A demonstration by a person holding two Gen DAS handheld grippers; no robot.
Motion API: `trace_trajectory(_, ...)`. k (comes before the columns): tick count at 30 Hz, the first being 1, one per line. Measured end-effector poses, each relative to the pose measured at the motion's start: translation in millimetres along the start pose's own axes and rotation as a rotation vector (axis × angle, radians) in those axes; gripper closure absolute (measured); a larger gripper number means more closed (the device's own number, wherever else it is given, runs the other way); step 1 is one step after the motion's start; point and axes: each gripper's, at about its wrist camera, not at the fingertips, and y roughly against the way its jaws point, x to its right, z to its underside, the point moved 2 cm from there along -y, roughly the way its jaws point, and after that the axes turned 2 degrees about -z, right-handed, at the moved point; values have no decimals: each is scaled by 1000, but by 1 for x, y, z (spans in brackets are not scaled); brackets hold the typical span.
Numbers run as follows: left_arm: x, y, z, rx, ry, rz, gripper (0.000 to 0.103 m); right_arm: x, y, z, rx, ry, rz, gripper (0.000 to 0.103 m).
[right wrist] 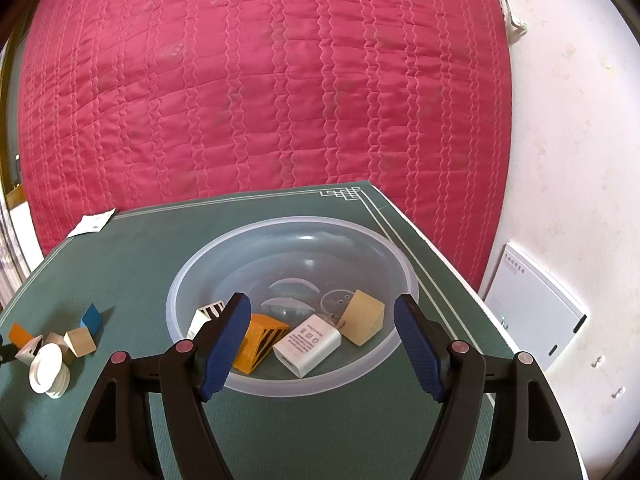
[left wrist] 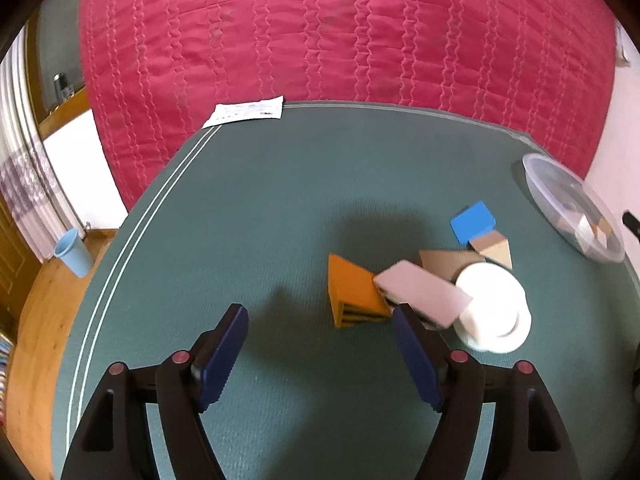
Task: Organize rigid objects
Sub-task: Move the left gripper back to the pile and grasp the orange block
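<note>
In the left wrist view my left gripper [left wrist: 320,328] is open and empty above the green mat [left wrist: 248,216]. Just right of it lie an orange wedge block [left wrist: 354,294], a white flat block [left wrist: 424,294], a white round lid [left wrist: 494,306], a tan wooden block [left wrist: 496,250] and a blue block [left wrist: 473,221]. In the right wrist view my right gripper [right wrist: 322,320] is open and empty over the near rim of the clear plastic bowl [right wrist: 288,236]. The bowl holds a white charger [right wrist: 306,344], an orange striped wedge [right wrist: 260,340], a tan wooden block [right wrist: 362,316] and a white slotted piece [right wrist: 204,316].
A red quilted bed cover [left wrist: 340,32] fills the back. A paper slip [left wrist: 246,114] lies at the mat's far left corner. A blue cup [left wrist: 74,252] stands on the wooden floor at left. A white booklet [right wrist: 532,308] lies right of the mat.
</note>
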Motion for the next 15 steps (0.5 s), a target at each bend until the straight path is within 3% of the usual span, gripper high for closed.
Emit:
trace_trajectory(7,3,-18,-5,-21,-49,-38,25,-2,0,1,1,7,2,28)
trace_trajectory(12,6,-34,-12,-43,-46,-26,26,-5,1,3,2,17,4,28)
trace_trajectory(15,7,-38,-14,-45,-44,-9,36,-7,0,2,-1,29,5,28)
